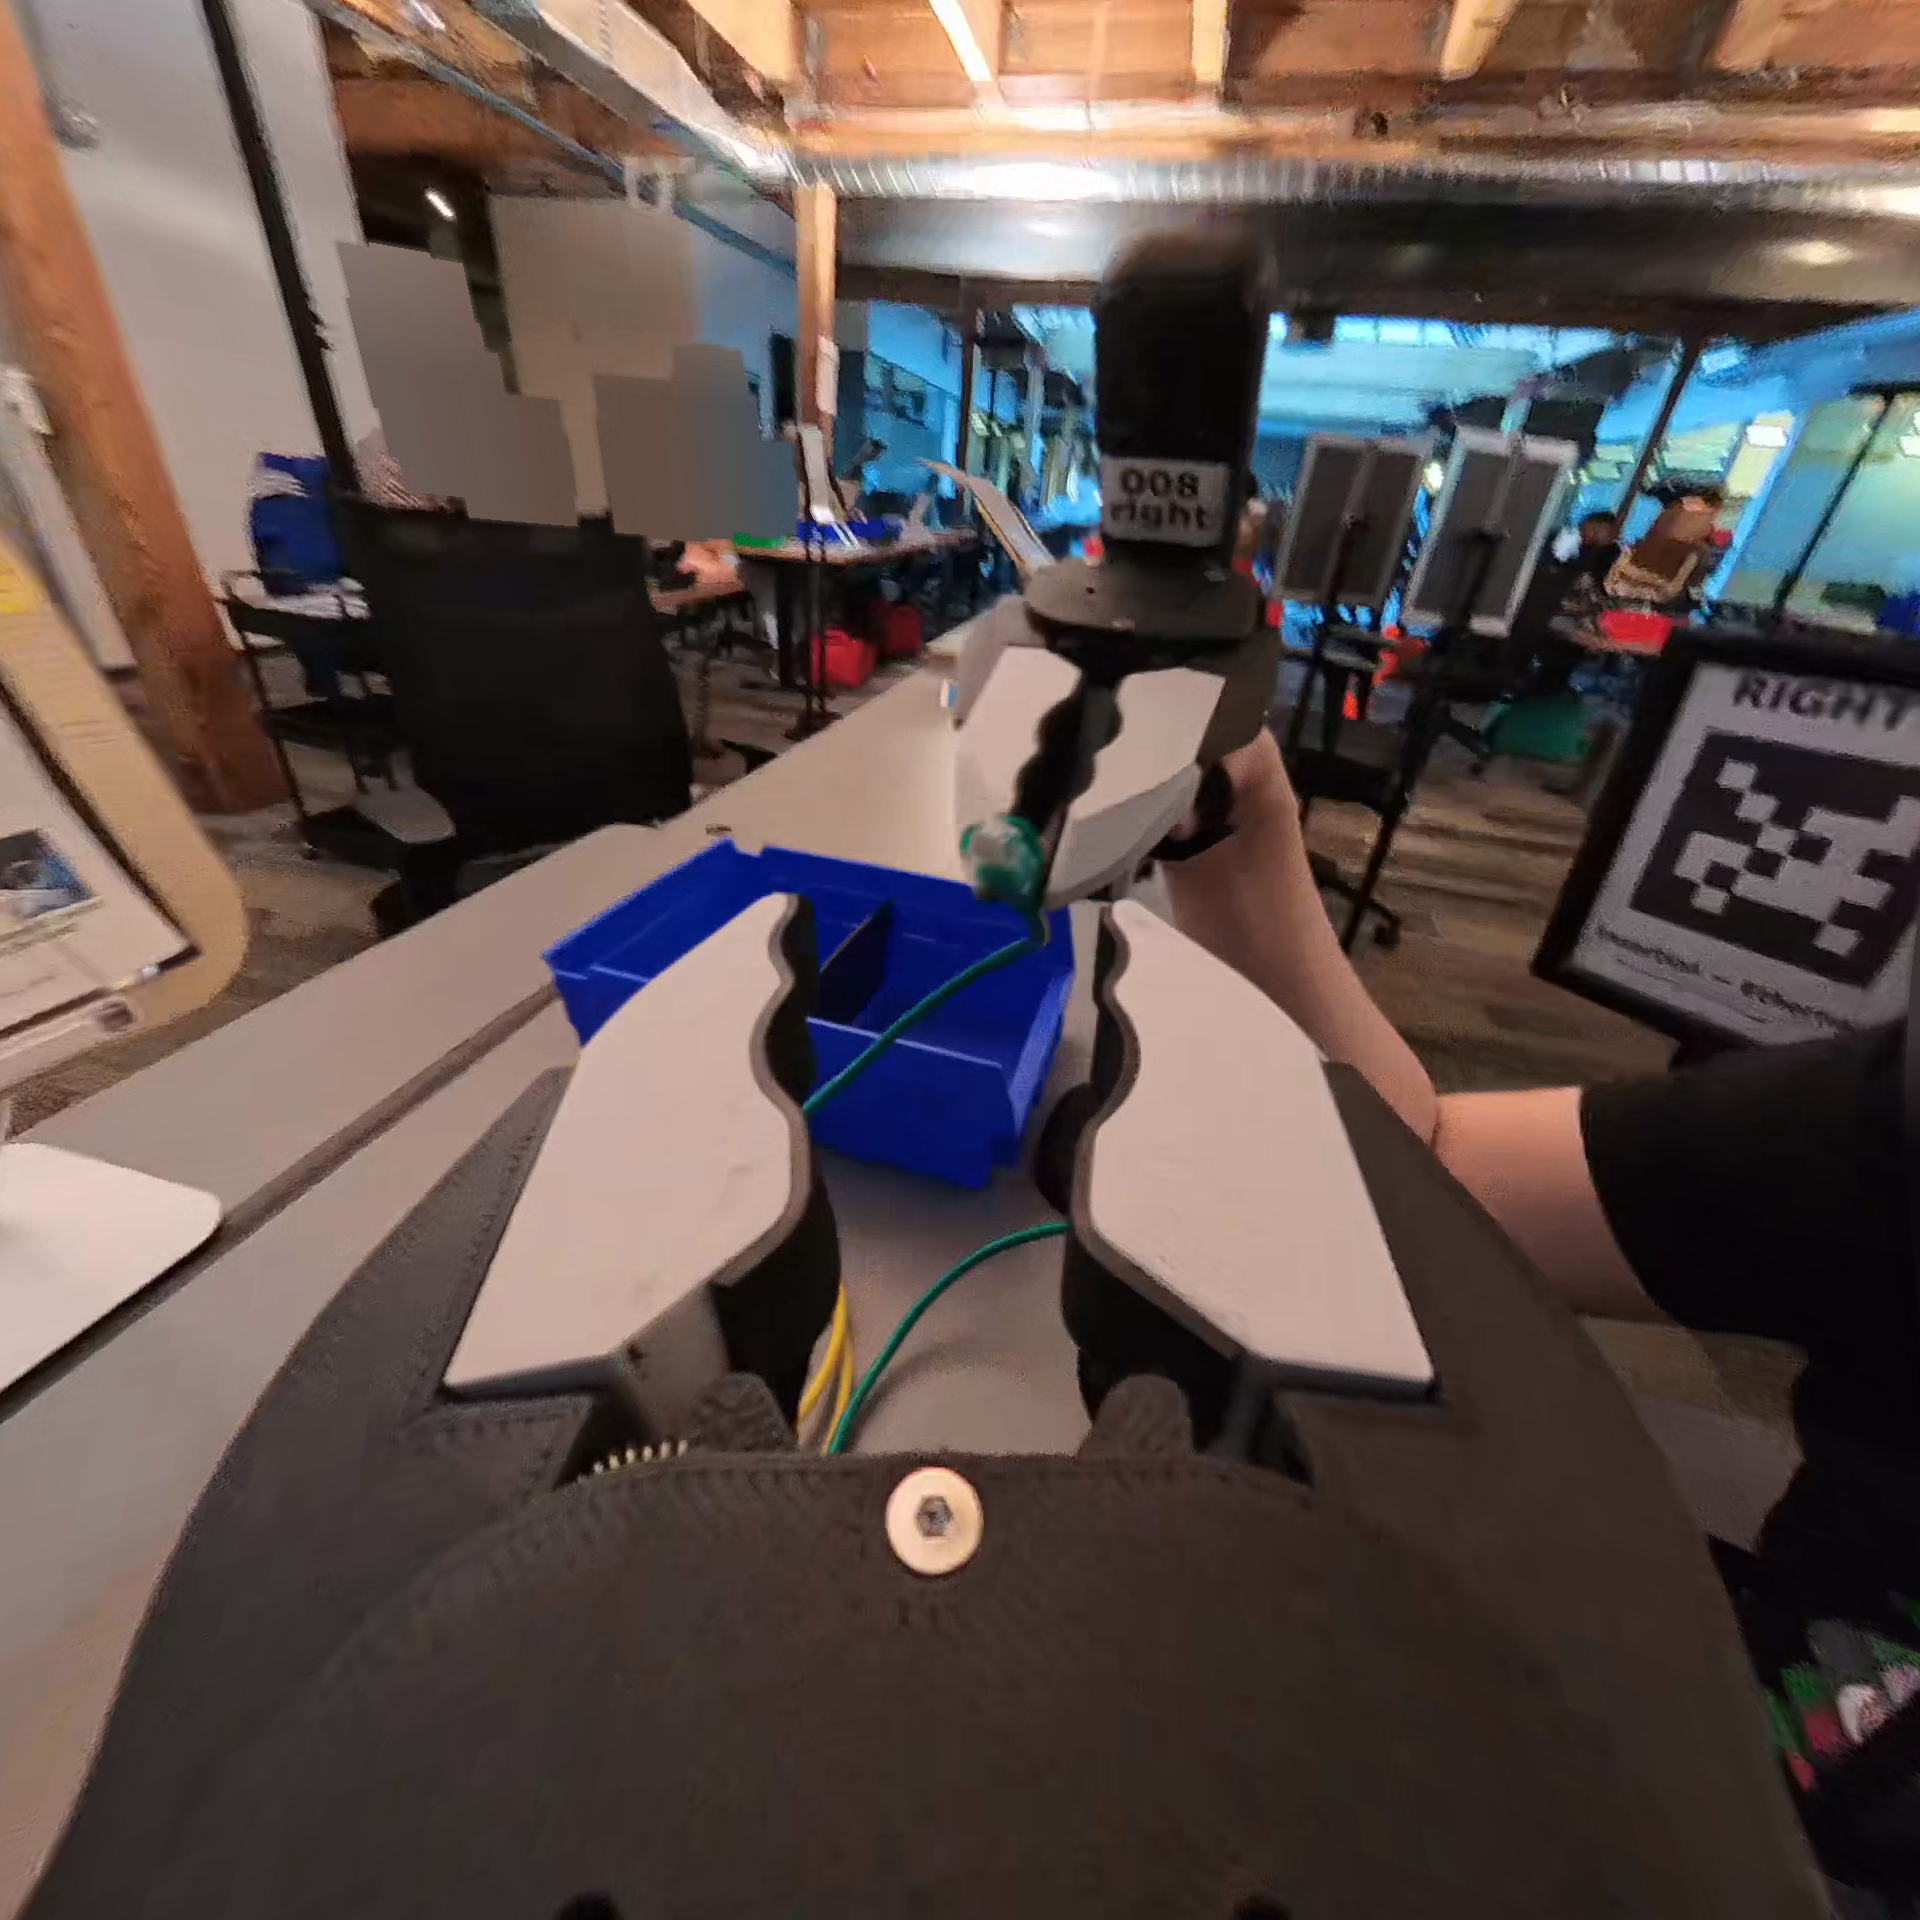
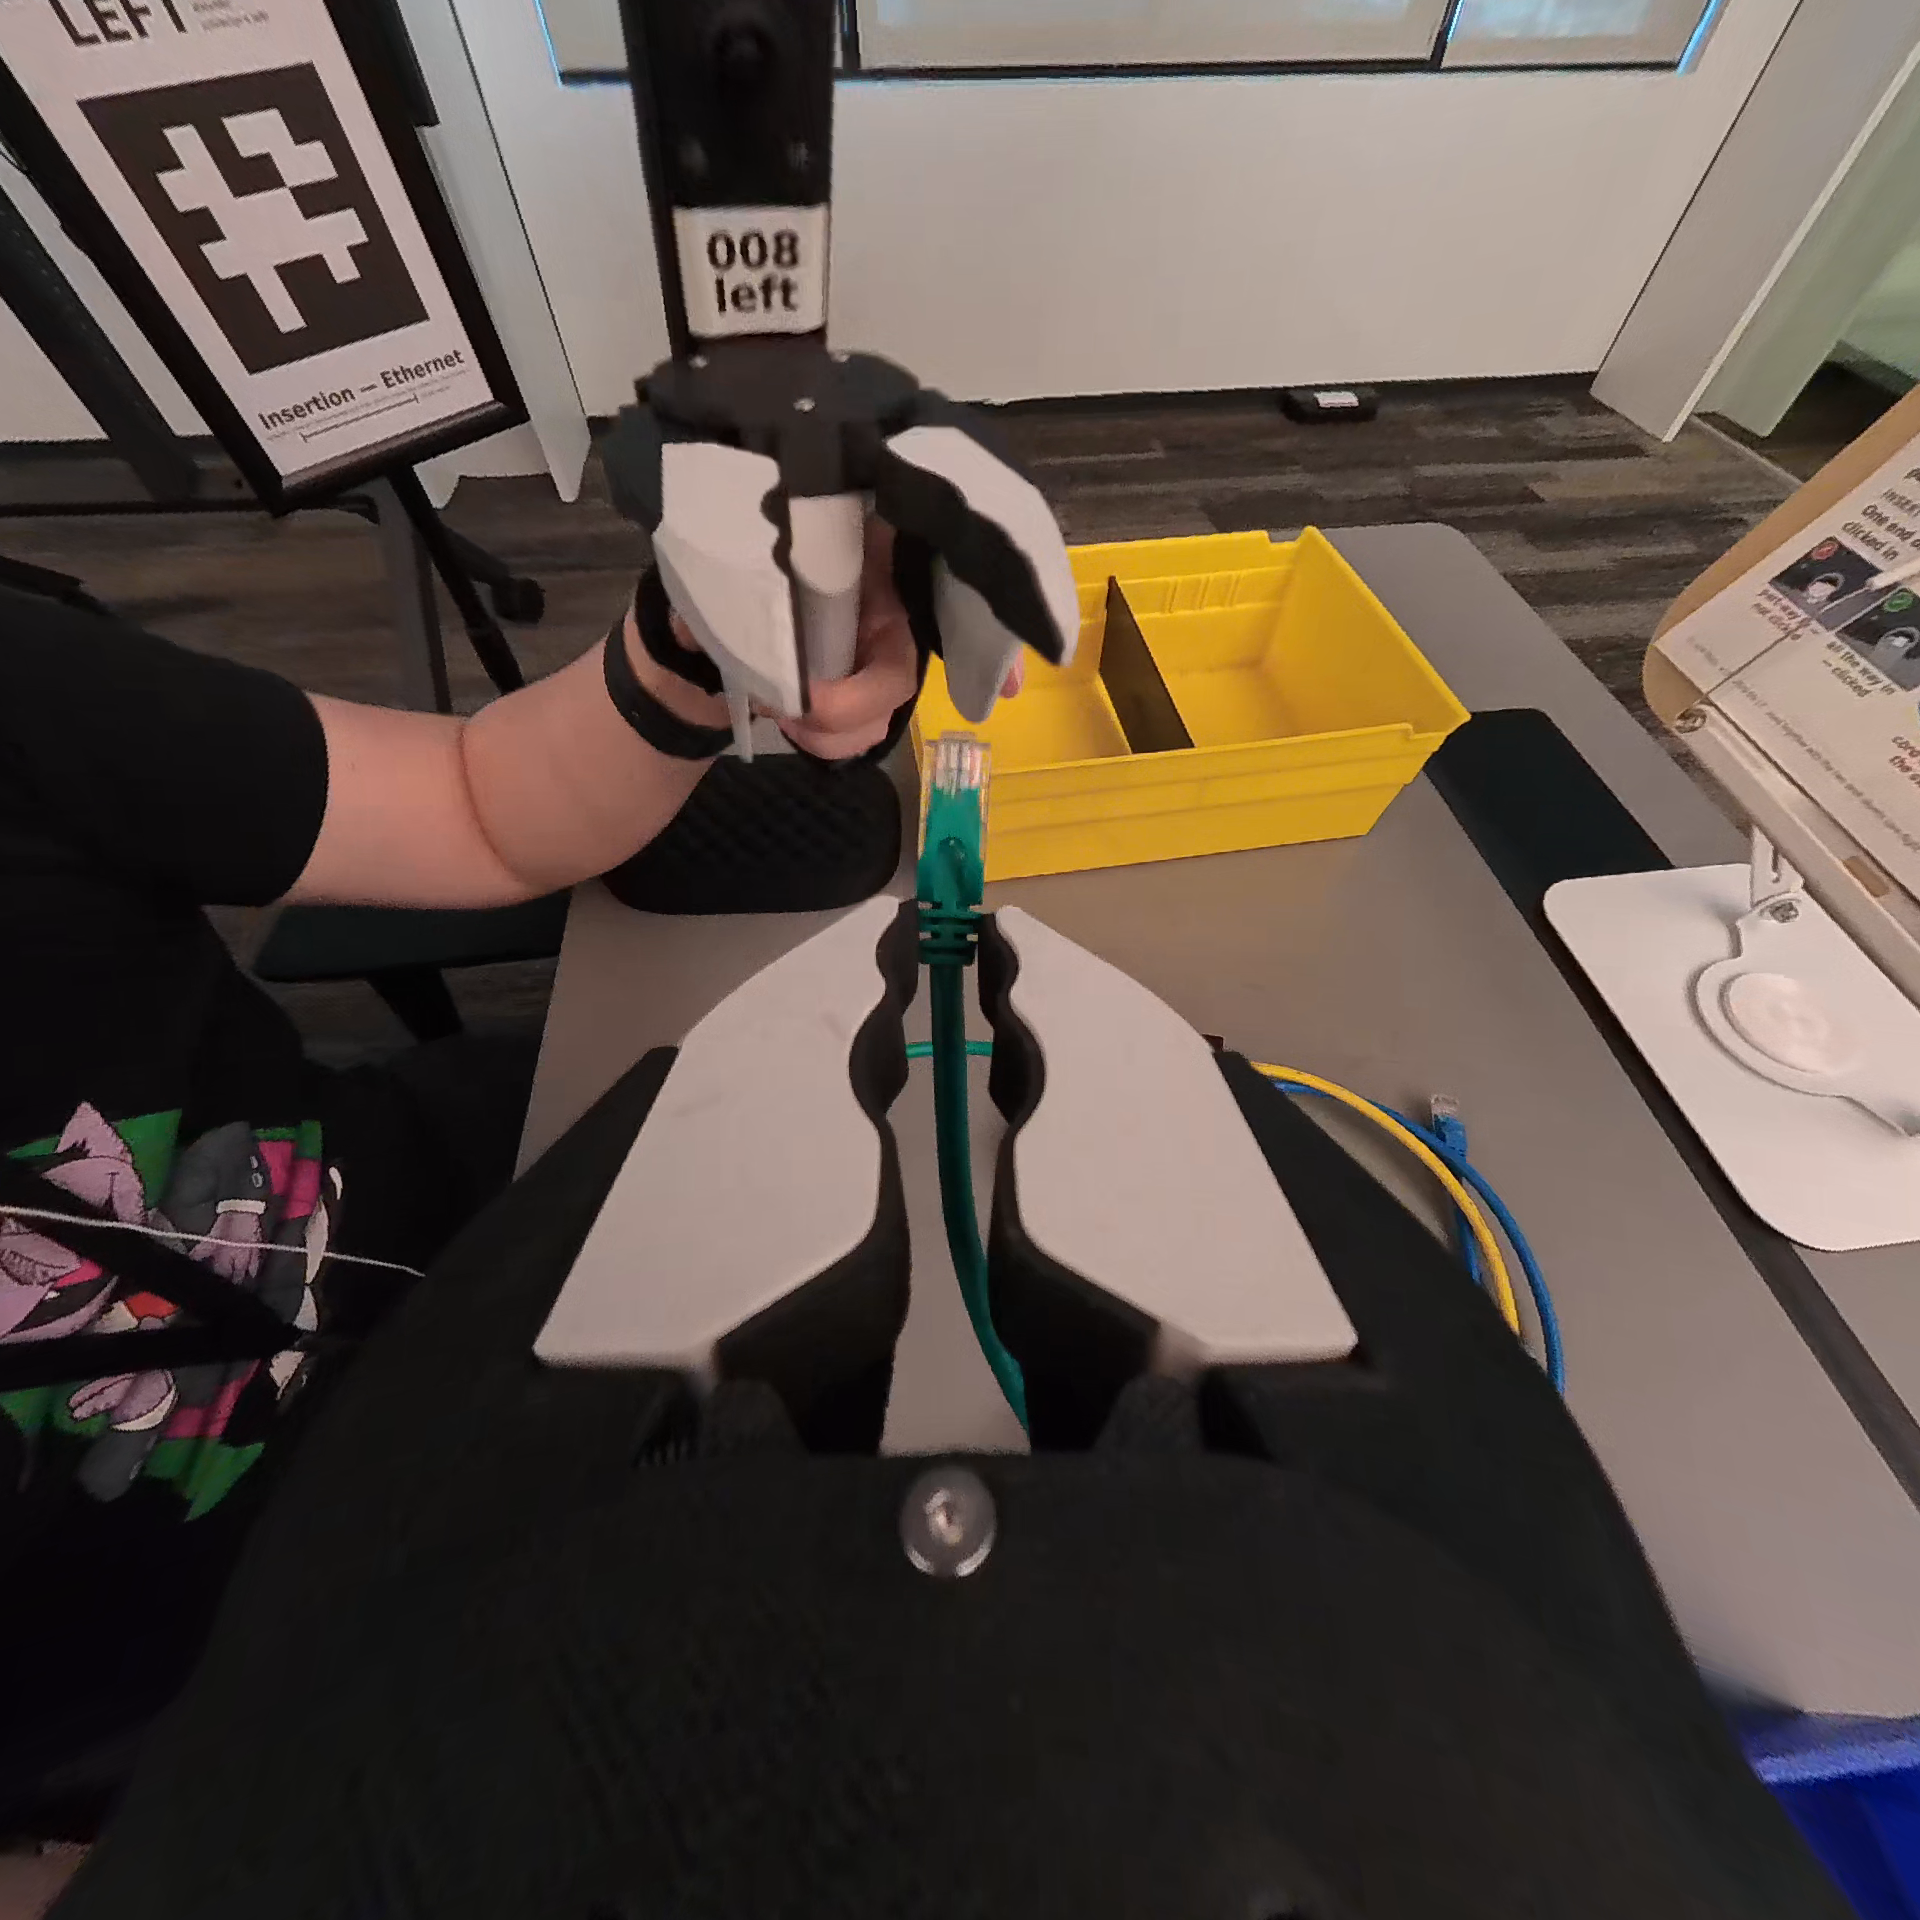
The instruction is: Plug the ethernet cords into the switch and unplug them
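Above the grey table [image 2: 1299,987], the right hand-held gripper [image 2: 948,935] pinches the green cord [image 2: 951,831]; the left [image 1: 945,935] gapes empty.

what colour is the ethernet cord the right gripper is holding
Green, with a clear plug at its tip. The right gripper pinches the green ethernet cord; the right wrist view shows it best.

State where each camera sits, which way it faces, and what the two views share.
Left wrist view: rides the left tongs, which are open, and faces the blue bin, the right tongs and the person's forearm.
Right wrist view: rides the right tongs, shut on the green cord, and faces the yellow bin, the left tongs and a hand.
Shared: both tongs, green cord, grey table.
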A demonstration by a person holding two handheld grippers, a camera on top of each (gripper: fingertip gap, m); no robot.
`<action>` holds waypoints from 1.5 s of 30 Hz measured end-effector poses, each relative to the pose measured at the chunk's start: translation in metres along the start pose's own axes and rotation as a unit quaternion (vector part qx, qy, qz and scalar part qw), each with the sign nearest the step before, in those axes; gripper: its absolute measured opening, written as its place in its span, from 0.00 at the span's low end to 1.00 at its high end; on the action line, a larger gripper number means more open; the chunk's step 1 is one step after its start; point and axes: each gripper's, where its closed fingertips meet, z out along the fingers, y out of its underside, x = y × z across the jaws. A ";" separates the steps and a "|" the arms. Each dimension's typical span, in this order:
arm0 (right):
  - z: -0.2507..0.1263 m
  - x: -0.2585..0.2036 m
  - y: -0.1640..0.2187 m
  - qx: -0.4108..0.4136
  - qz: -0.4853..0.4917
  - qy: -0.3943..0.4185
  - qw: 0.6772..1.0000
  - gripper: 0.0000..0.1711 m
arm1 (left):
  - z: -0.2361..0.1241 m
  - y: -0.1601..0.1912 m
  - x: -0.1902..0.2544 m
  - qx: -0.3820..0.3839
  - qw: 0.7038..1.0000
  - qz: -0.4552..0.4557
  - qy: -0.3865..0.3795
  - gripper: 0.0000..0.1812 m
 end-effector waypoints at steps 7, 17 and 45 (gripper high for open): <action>0.009 -0.001 0.009 -0.034 -0.011 0.009 0.999 0.07 | 0.025 0.018 0.002 -0.078 0.994 0.034 0.062 0.13; 0.026 0.010 0.018 -0.044 -0.018 0.003 0.999 0.07 | 0.023 0.036 -0.005 -0.112 0.988 0.026 0.104 0.07; 0.056 -0.013 -0.064 0.431 -0.038 -0.041 0.901 0.16 | -0.052 -0.039 -0.003 0.014 0.995 0.052 0.089 0.06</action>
